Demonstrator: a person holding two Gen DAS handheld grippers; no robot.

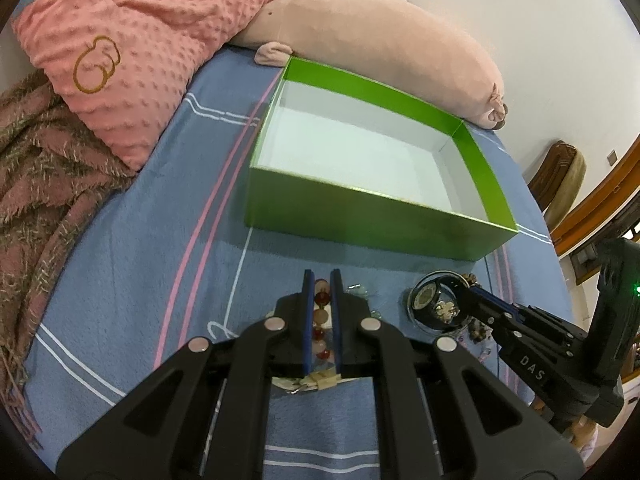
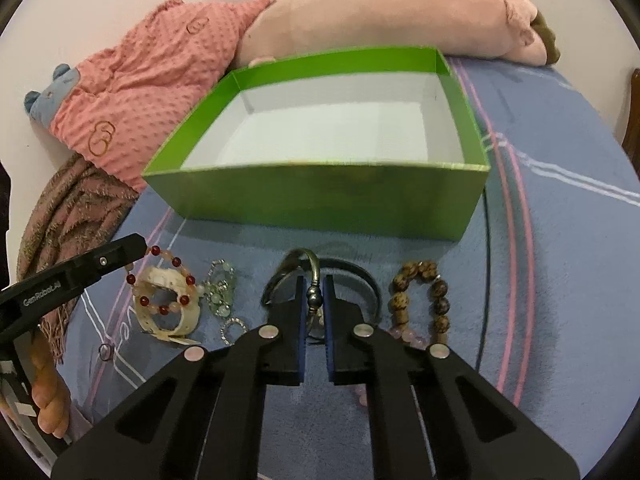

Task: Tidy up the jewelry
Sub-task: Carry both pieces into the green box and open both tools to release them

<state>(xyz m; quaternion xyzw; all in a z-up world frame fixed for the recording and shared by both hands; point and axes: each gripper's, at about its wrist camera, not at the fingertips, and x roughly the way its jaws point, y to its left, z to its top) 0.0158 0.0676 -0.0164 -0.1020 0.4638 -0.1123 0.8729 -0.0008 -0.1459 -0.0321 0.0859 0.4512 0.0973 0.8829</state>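
Observation:
An open green box with a white inside stands on the blue bedspread. My left gripper is shut on a red and pink bead bracelet, which lies over a cream band. My right gripper is shut on a silver bangle, close to the bedspread in front of the box. A brown bead bracelet, a pale green crystal piece and a dark bangle lie beside them.
A pink dotted pillow and a long pink plush lie behind the box. A brown fringed blanket lies at the left. A small ring lies near the left gripper. Wooden furniture stands at the right.

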